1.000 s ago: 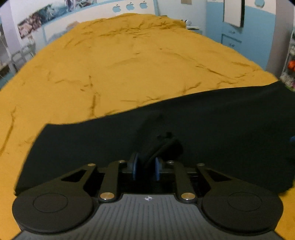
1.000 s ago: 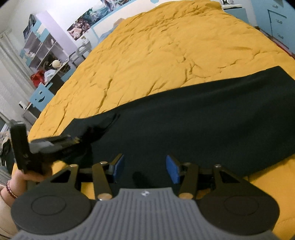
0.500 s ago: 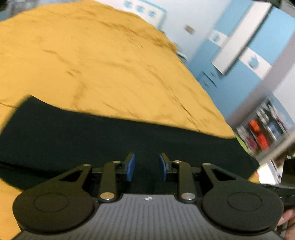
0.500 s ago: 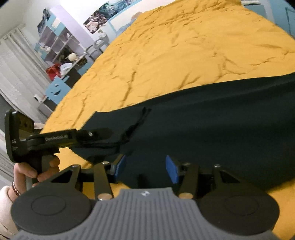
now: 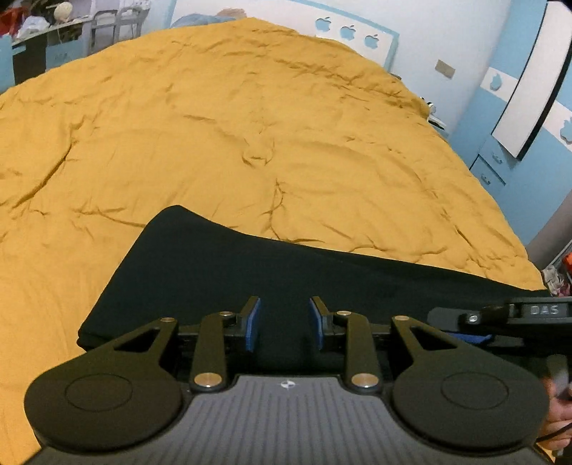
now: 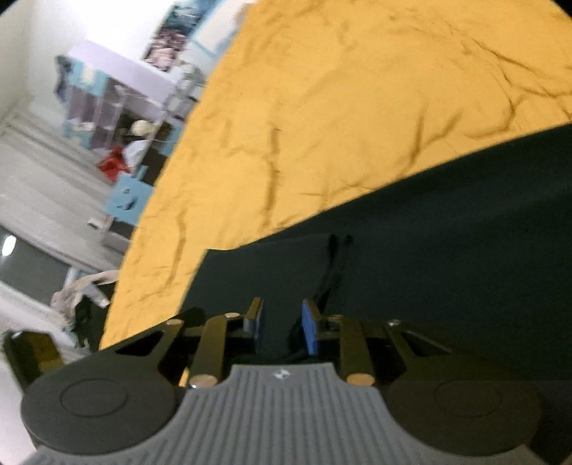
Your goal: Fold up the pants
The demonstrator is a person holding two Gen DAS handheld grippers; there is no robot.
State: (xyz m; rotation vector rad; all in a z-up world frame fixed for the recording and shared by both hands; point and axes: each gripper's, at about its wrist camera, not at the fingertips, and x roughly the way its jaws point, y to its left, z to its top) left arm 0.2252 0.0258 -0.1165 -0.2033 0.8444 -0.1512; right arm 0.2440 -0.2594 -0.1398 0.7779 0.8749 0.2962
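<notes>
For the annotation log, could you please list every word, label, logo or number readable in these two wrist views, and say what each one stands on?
"DAS": on the side of the right gripper, seen in the left wrist view; any letters past the frame edge are cut off.
Small white emblem, no letters: on the left gripper housing, and likewise on the right one.
Apple-shaped cutouts, no text: on the wall.
Poster: too blurred to read.

Both wrist views low over bed, sharing pants (image 5: 250, 272), bedspread (image 5: 250, 125)
</notes>
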